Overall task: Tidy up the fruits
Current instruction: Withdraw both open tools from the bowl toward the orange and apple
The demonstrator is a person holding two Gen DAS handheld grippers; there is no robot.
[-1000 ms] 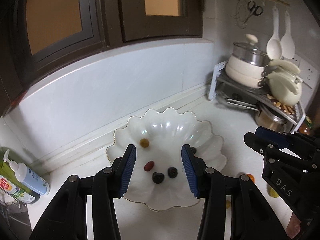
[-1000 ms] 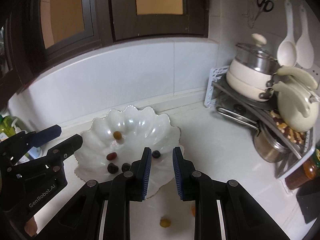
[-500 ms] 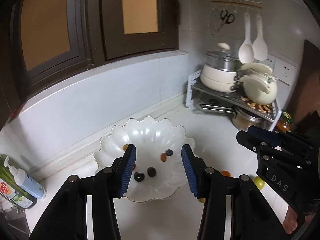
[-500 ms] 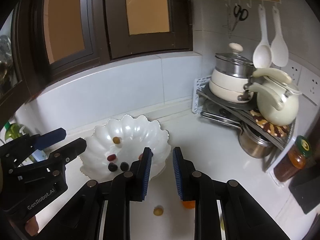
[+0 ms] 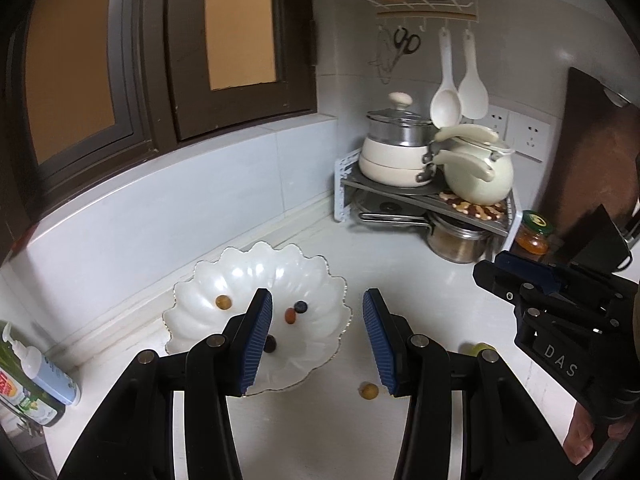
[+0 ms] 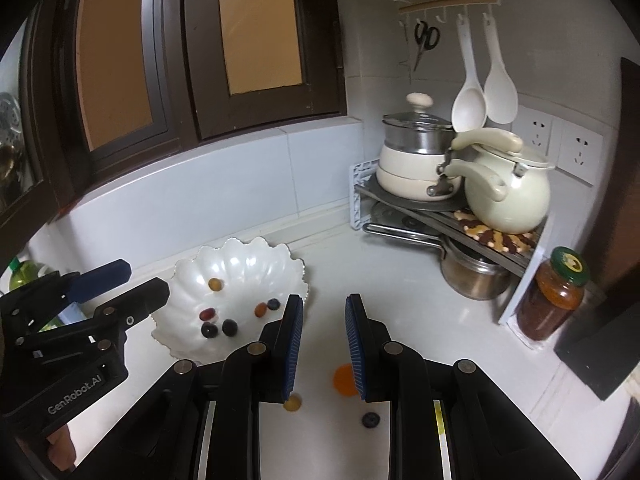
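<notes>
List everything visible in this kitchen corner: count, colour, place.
bowl: one, white, on counter
fruits in bowl: six; dark, red, orange, yellow
loose fruits: four; yellow, orange, blue, yellow-green; counter near bowl
kettle: one, cream, on corner rack
stacked pots: cream and steel, on rack
jar: one, green lid, beside rack
spoons: two, white, hanging
scissors: one, black, hanging
pump bottle: one, white and blue, counter's left edge
left gripper: black, blue pads, open, empty
right gripper: same, narrowly open, empty

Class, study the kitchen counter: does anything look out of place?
Yes. Several small fruits lie loose on the counter instead of in the scalloped white bowl: a yellowish one, an orange one and a blueberry.
</notes>
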